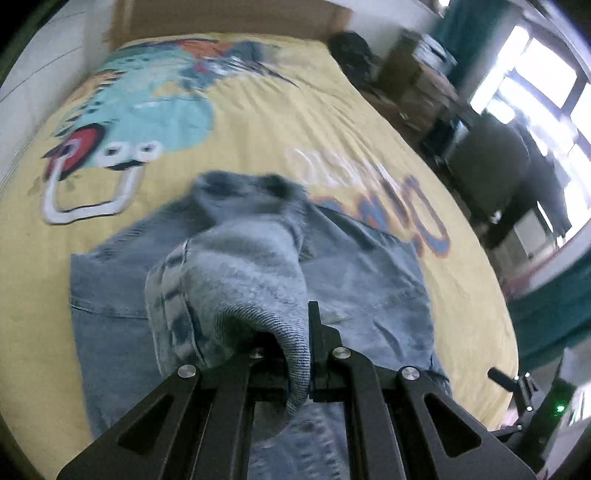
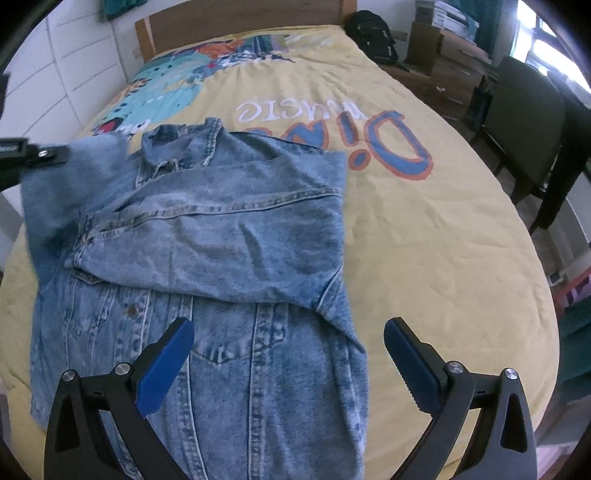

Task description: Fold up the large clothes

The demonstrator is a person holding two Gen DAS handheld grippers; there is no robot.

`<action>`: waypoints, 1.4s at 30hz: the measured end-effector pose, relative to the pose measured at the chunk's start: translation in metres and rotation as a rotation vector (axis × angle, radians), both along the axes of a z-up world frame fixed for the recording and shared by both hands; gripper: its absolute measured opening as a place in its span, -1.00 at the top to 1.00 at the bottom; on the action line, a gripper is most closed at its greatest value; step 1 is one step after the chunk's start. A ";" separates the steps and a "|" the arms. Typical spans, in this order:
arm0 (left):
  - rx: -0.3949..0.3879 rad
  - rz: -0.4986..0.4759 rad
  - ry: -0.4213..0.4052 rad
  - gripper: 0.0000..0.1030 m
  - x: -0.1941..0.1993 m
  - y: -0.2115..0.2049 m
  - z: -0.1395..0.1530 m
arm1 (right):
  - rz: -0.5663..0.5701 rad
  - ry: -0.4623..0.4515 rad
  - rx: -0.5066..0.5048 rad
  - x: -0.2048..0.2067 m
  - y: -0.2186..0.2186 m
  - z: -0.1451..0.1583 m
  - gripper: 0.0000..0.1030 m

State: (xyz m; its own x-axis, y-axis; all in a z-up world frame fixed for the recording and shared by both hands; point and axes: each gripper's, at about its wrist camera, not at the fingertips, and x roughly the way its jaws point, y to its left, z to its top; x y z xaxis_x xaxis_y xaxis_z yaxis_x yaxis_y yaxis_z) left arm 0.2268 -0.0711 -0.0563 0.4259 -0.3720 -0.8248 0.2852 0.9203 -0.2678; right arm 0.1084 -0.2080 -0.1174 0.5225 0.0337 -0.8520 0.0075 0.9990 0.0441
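A light blue denim jacket (image 2: 236,236) lies front up on the yellow bedspread (image 2: 424,229), with its right sleeve folded across the chest. My left gripper (image 1: 299,343) is shut on the left sleeve (image 1: 236,280) and holds it lifted above the jacket (image 1: 369,295). In the right wrist view that gripper (image 2: 55,155) shows at the left edge with the raised sleeve (image 2: 55,192) hanging from it. My right gripper (image 2: 288,350) hovers open above the jacket's lower front, with nothing between its blue pads (image 2: 166,365).
The bed has a wooden headboard (image 2: 236,22) and a white wall to its left. A black backpack (image 2: 373,33) sits at the far right corner of the bed. Boxes (image 2: 439,48), a dark chair (image 2: 524,118) and a bright window (image 1: 535,81) stand to the right.
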 end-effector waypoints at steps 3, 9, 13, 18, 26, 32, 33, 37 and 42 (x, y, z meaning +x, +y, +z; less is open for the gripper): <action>0.048 -0.017 0.064 0.92 0.003 -0.027 -0.039 | -0.010 0.002 0.006 -0.001 -0.004 -0.002 -0.99; 0.129 0.015 0.193 0.91 -0.003 -0.035 -0.110 | -0.027 0.030 0.018 -0.004 -0.013 -0.015 -0.99; 0.186 0.000 0.190 0.88 -0.008 -0.045 -0.126 | -0.042 0.046 0.030 -0.006 -0.018 -0.024 -0.99; 0.205 0.004 0.198 0.56 -0.007 -0.048 -0.132 | -0.046 0.047 0.031 -0.009 -0.020 -0.025 -0.99; 0.150 0.030 0.208 -0.93 -0.012 -0.033 -0.121 | -0.038 0.045 0.042 -0.014 -0.019 -0.025 -0.99; 0.150 0.012 0.191 -0.98 -0.032 -0.007 -0.107 | -0.034 0.039 0.039 -0.019 -0.017 -0.022 -0.99; 0.142 0.013 0.195 -0.98 -0.036 -0.001 -0.106 | -0.035 0.041 0.045 -0.019 -0.017 -0.022 -0.99; 0.136 0.051 0.210 -0.98 -0.059 0.038 -0.104 | -0.028 0.043 0.049 -0.023 -0.014 -0.023 -0.99; 0.263 0.089 0.197 -0.98 -0.077 0.094 -0.105 | -0.006 0.061 0.039 -0.022 -0.007 -0.026 -0.99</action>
